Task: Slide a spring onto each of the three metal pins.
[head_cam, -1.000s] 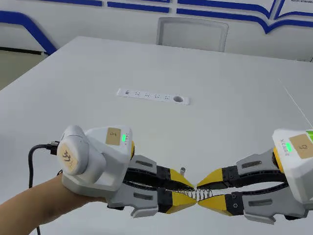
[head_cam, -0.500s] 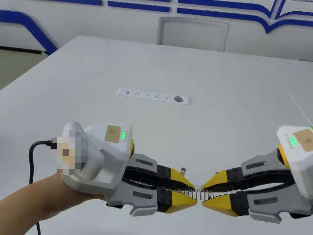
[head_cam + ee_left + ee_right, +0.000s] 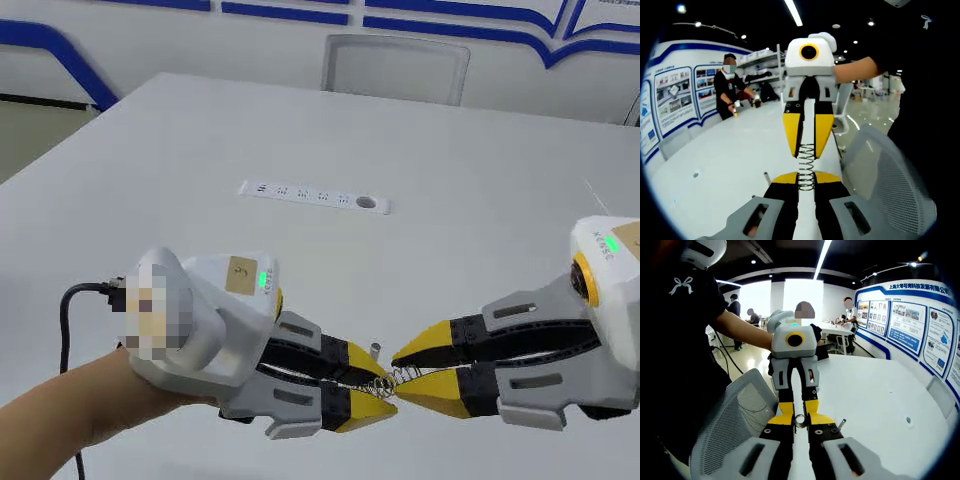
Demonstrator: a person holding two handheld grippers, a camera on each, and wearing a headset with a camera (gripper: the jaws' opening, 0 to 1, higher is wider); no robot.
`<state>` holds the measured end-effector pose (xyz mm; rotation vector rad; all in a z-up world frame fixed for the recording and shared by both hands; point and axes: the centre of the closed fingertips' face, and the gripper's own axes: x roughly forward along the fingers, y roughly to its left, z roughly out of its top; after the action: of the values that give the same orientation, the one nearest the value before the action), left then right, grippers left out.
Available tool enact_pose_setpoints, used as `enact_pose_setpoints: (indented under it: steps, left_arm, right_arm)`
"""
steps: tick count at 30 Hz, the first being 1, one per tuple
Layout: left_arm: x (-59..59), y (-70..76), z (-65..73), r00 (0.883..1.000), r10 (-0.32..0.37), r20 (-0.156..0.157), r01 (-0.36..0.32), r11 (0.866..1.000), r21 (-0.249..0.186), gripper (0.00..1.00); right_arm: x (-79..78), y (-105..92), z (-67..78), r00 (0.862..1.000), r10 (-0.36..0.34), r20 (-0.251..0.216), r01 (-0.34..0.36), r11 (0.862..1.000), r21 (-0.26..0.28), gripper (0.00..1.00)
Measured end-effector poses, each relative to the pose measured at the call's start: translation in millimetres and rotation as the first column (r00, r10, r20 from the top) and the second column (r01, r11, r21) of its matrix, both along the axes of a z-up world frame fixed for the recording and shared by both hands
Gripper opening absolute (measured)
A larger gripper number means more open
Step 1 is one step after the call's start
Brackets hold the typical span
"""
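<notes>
The left gripper (image 3: pixel 380 392) and the right gripper (image 3: pixel 400 372) meet tip to tip above the near part of the white table (image 3: pixel 300 130). A spring (image 3: pixel 387 377) runs between them. The left jaws are almost closed on its left end, and the right jaws pinch its right end. A metal pin (image 3: pixel 375 349) stands upright on the table just beyond the tips.

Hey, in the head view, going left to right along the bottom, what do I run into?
black cable → left tool → spring → right tool
</notes>
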<state>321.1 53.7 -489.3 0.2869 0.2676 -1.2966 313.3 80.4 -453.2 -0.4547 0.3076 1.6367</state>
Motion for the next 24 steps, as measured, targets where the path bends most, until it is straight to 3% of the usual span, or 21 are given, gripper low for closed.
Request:
enact_pose_setpoints:
  steps: [13,24]
  left_arm:
    - [3.5,-6.4,8.0,1.0,0.011,-0.001,-0.011,0.999,-0.047,0.1]
    - [4.8,-1.9,5.1,1.0,0.018,-0.012,-0.018,0.998,-0.052,0.1]
  right_arm:
    - [-1.0,18.7,13.1,0.998,-0.029,-0.048,0.033,0.995,0.092,0.11]
    - [1.1,20.3,6.6,0.997,-0.054,-0.056,0.057,0.997,0.056,0.13]
